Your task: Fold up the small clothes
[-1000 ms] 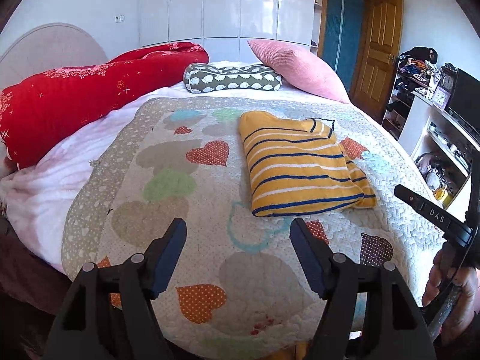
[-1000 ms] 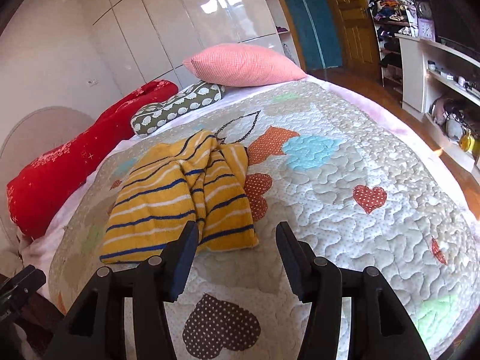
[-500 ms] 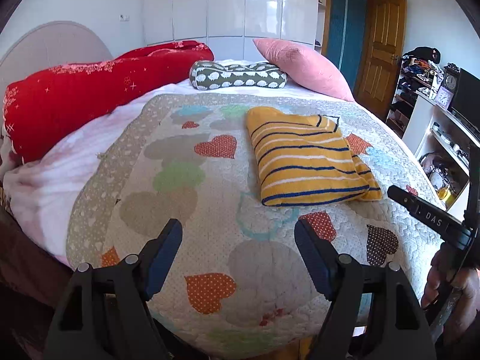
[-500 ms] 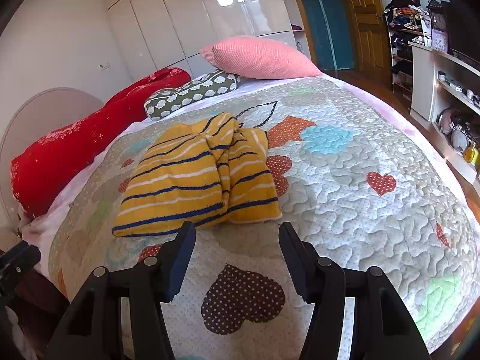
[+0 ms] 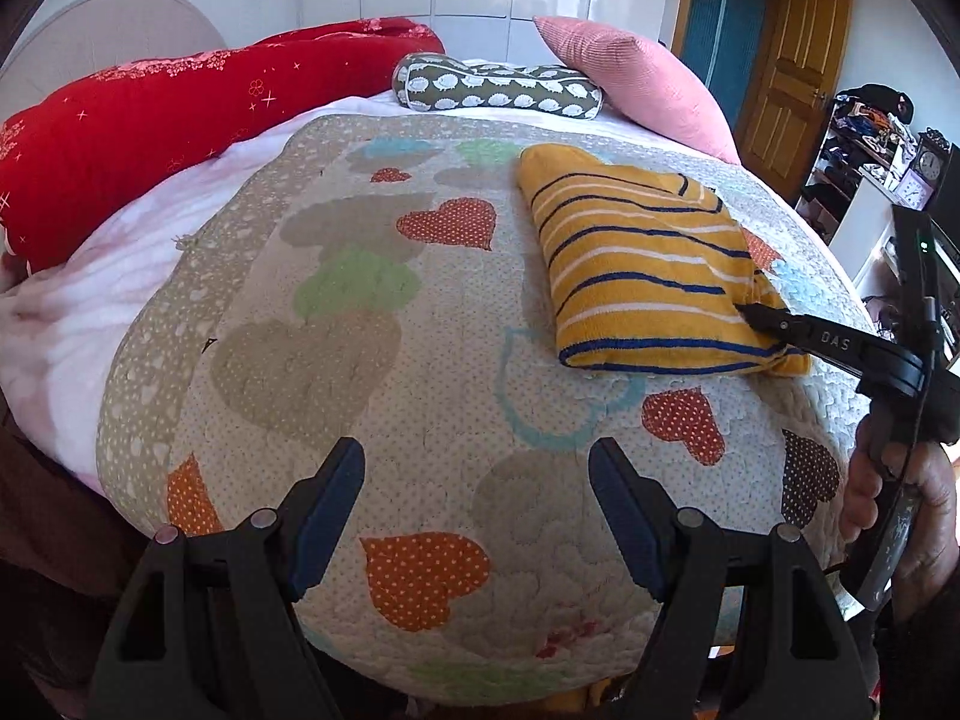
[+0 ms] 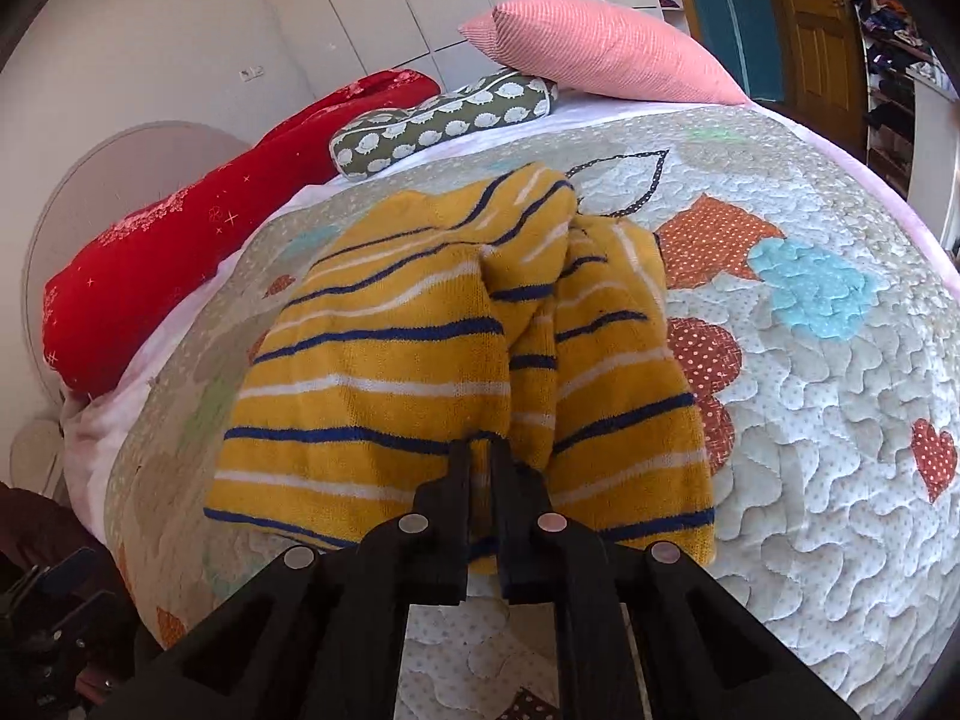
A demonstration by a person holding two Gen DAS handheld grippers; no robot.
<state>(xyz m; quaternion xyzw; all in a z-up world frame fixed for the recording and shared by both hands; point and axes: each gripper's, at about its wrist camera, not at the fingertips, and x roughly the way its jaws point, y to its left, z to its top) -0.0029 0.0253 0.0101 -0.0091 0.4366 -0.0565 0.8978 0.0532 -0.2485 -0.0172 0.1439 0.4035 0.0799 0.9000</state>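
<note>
A folded yellow garment with blue and white stripes lies on the heart-patterned quilt; it also shows in the right wrist view. My right gripper is shut, its fingers pinching the near edge of the garment at its middle fold. In the left wrist view the right gripper's tip touches the garment's right near corner. My left gripper is open and empty, hovering over the quilt's near edge, well short of the garment.
A red duvet roll, a grey sheep-print bolster and a pink pillow lie at the bed's head. Shelves with clutter and a wooden door stand to the right. A person's hand holds the right gripper.
My right gripper has moved forward to the garment's near edge and closed on it. My left gripper has drawn back slightly and stayed open.
</note>
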